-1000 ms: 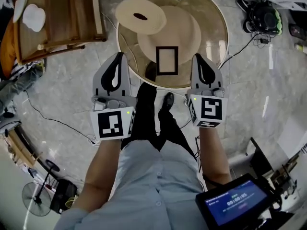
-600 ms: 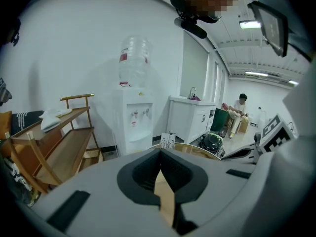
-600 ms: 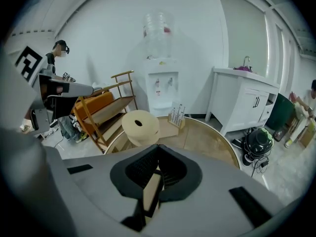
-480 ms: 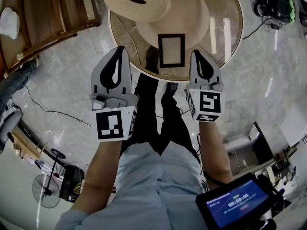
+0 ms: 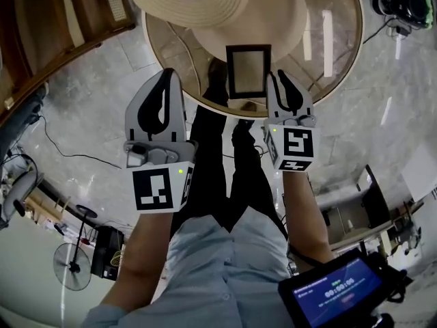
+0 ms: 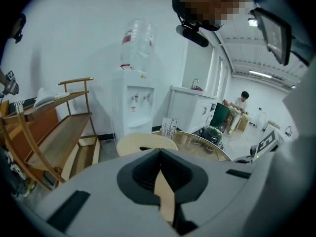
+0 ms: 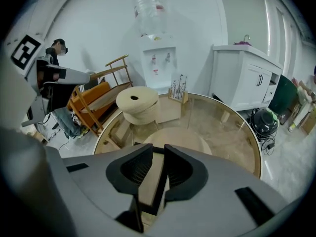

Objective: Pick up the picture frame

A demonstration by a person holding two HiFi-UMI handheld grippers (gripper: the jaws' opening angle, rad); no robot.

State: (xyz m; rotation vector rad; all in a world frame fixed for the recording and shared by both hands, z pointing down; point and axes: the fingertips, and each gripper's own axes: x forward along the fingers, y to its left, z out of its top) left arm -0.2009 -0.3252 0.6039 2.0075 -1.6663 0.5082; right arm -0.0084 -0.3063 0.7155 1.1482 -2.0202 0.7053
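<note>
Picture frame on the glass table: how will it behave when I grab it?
Probably rigid and light: the picture frame is thin with a narrow black border. Lying flat on the smooth glass tabletop, it may slide when nudged.

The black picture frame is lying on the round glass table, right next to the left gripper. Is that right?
Not quite. The black picture frame does lie on the round glass table, but it sits right next to the right gripper, not the left gripper, which is off to its side. The head view shows this.

Bright, even light; fisheye-warped edges
</note>
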